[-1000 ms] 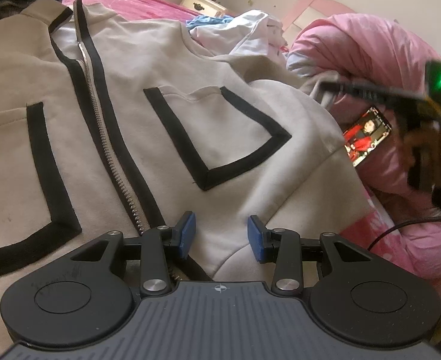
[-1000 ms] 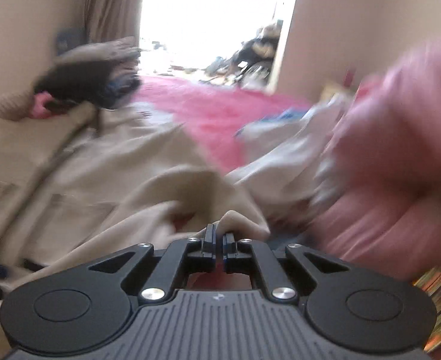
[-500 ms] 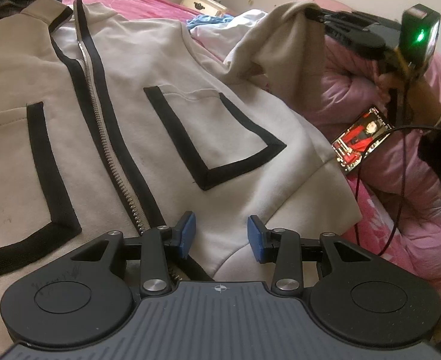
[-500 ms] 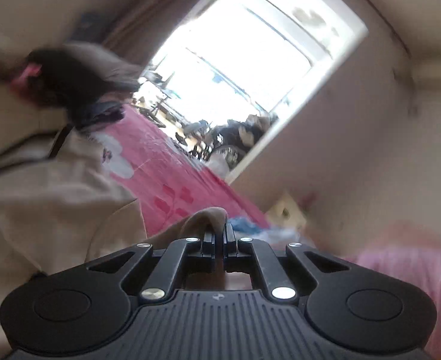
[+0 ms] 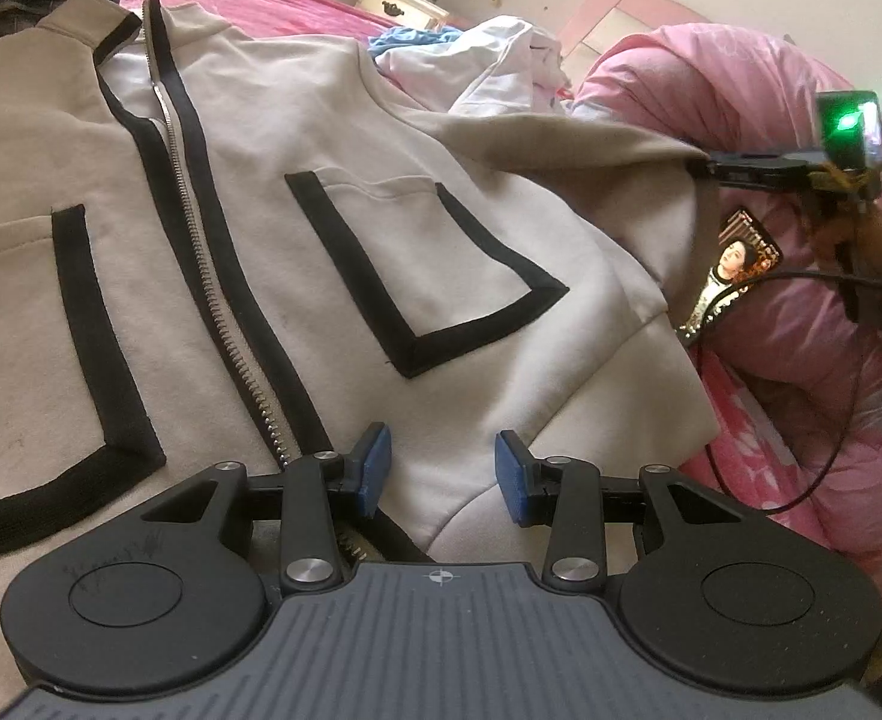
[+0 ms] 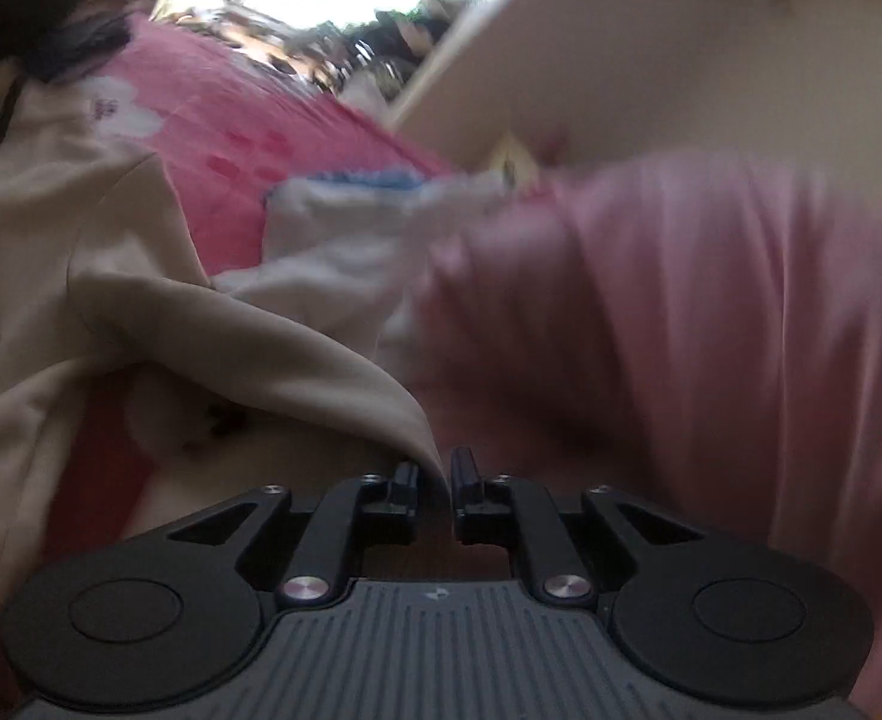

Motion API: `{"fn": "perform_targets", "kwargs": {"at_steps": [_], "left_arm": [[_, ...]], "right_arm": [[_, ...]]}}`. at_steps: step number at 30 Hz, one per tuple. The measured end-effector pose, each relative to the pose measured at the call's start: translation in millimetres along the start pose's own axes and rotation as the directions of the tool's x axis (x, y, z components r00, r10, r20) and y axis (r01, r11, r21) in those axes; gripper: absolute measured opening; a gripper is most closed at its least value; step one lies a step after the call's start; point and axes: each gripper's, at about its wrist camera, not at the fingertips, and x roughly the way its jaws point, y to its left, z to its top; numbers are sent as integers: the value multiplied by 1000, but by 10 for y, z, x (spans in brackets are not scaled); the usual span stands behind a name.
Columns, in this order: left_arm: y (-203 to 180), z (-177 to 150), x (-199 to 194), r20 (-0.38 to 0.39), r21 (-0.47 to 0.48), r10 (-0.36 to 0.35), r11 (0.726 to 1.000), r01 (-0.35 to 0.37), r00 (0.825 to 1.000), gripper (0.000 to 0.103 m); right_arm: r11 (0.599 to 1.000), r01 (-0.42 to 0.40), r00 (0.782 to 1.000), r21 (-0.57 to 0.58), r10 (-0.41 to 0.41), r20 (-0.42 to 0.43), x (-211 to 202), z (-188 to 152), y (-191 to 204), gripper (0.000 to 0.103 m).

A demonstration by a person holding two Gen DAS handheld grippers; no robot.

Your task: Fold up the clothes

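A beige zip jacket point(image 5: 249, 252) with black trim lies spread front up on the pink bed. My left gripper point(image 5: 444, 471) hovers open over its hem beside the zip, with nothing pinched between the blue pads. In the left wrist view my right gripper point(image 5: 711, 165) holds the sleeve point(image 5: 567, 144) out to the right at cuff level. In the right wrist view the cuff tip point(image 6: 405, 414) runs down between that gripper's point(image 6: 435, 480) black fingers. Its jaws are opening, a gap shows beside the cloth, and the pads no longer press it.
A pink quilt point(image 5: 741, 90) is bunched at the right, with a lit phone point(image 5: 735, 267) and a black cable point(image 5: 801, 420) on it. White and blue clothes point(image 5: 489, 60) are piled behind the jacket. A cream nightstand point(image 5: 402, 0) stands by the far wall.
The right gripper swung the sleeve down and out to the right, stretching it flat from its raised, draped position. Its jaws have parted from fully shut. The left gripper has not moved.
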Motion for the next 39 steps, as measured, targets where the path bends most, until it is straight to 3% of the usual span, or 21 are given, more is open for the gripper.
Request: {"fn": "perform_targets", "kwargs": {"at_steps": [2,3,9,11,13,14,16,17,20,22,23,24,26,28,30,31,32,34,36,38,39], "left_arm": [[2,3,2,-1,-1,1,1000,-1,1000,38],[1,4,2,-2,0,2,1000,-2,1000,38],[-15,6,-1,-2,8,9,1000,-9,1000,38],[-22,5,-1,-2,9,11,1000,-11,1000,38],[-27,7,-2,-1,7,12,1000,-12,1000,38],[-30,10,0,-2,3,13,1000,-13,1000,38],[-34,11,2,-2,0,16,1000,-16,1000,38],[-36,12,3,-1,-1,17,1000,-17,1000,38],[-40,10,4,-1,-2,20,1000,-20,1000,38],[-34,9,2,1,-7,19,1000,-19,1000,38],[-28,8,2,2,-9,18,1000,-18,1000,38],[-22,7,1,3,-10,18,1000,-18,1000,38],[-3,13,3,2,-19,12,1000,-12,1000,38],[27,18,1,1,-32,1,999,-1,1000,37],[42,17,-1,0,-35,-6,999,6,1000,37],[43,18,1,0,-34,-8,999,8,1000,37],[41,19,5,-1,-32,-9,999,9,1000,37],[35,21,12,-3,-27,-10,1000,10,1000,37],[29,17,14,-4,-22,-11,1000,11,1000,37],[24,14,14,-5,-17,-10,1000,10,1000,37],[20,14,14,-6,-15,-9,1000,9,1000,37]], "right_arm": [[1000,3,1000,19,-4,16,-163,-40,-43,47],[1000,9,1000,17,-9,24,-254,-57,-53,51],[999,10,992,45,-16,128,-916,-84,-94,51],[992,-67,984,106,48,174,-1117,-86,-145,52],[949,-243,959,200,204,197,-1188,-110,-233,52],[893,-368,925,260,325,195,-1136,-148,-267,52],[747,-542,833,385,537,132,-888,-275,-235,52],[679,-593,780,432,617,101,-738,-380,-165,52],[529,-630,661,568,750,35,-287,-770,51,54],[473,-607,620,639,784,8,-61,-1008,178,56],[432,-616,586,659,810,16,39,-1100,240,55],[385,-621,550,682,835,29,107,-1178,290,41],[305,-602,504,738,862,55,108,-1276,336,6],[212,-600,472,771,872,128,-30,-1299,264,6],[72,-620,410,781,878,245,-209,-1308,117,6],[44,-607,405,794,876,261,-259,-1332,71,6],[70,-578,429,813,874,229,-260,-1388,61,6],[196,-497,499,846,861,94,-134,-1555,141,6],[286,-437,538,853,843,-7,-10,-1671,240,12],[308,-430,551,849,834,-24,-2,-1693,266,13],[337,-434,569,835,822,-36,-50,-1664,247,21]]}}
